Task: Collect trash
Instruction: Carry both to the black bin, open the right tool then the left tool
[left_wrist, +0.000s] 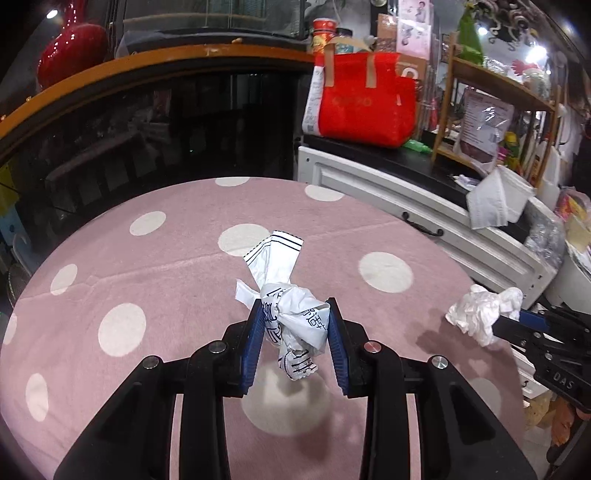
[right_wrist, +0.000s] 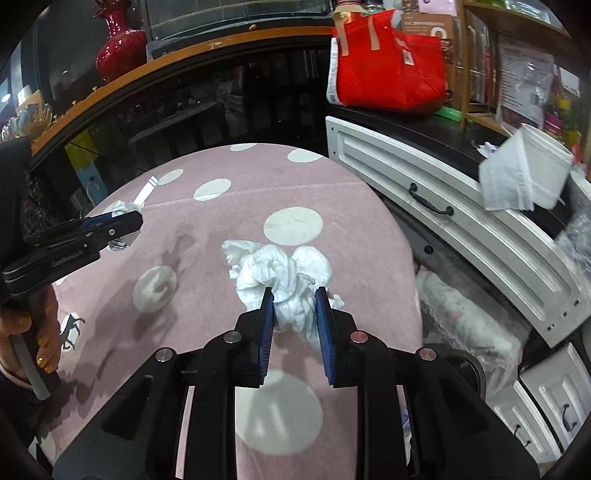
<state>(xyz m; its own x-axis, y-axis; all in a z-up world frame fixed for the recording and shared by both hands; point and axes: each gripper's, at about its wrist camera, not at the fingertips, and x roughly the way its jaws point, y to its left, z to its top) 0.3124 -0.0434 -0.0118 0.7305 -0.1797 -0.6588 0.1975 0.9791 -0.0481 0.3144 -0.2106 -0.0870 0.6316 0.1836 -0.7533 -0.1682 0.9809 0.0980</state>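
Note:
My left gripper (left_wrist: 293, 308) is shut on a crumpled white wrapper with dark print (left_wrist: 284, 284) and holds it above the pink polka-dot tablecloth (left_wrist: 147, 280). My right gripper (right_wrist: 294, 291) is shut on a crumpled white tissue (right_wrist: 273, 269), also lifted over the cloth. The right gripper with its tissue (left_wrist: 480, 310) shows at the right edge of the left wrist view. The left gripper (right_wrist: 122, 218) with its wrapper (right_wrist: 142, 194) shows at the left of the right wrist view.
A white cabinet with black-handled drawers (right_wrist: 432, 173) stands right of the table. A red bag (left_wrist: 365, 96) sits on its black top. A white container with tissue (right_wrist: 524, 173) sits further right. A bin with a plastic bag (right_wrist: 469, 325) is below the table's right edge.

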